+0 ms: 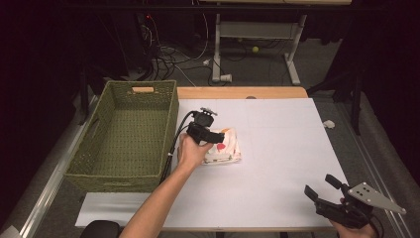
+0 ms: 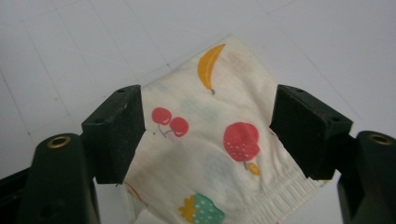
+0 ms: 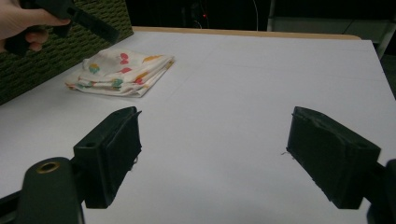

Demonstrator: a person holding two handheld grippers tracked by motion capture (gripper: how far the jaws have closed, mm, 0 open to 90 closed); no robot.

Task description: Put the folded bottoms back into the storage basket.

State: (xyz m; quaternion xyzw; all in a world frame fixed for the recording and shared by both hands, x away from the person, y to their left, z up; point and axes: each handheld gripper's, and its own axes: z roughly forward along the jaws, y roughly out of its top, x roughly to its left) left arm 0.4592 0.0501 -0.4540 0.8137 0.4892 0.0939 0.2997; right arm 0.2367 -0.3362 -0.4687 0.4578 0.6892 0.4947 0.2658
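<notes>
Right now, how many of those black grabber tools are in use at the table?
2. The left gripper hangs open over the folded cloth beside the basket. The right gripper waits open at the table's near right corner.

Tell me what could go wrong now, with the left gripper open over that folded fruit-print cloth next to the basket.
The left gripper stands open above the folded cloth, jaws either side of it. Closing from here may pinch only the top layers, so the fold could fall open on lifting. The basket wall stands close beside the left hand, so a swing that way might catch its rim. The right gripper is open, too far off to help.
</notes>
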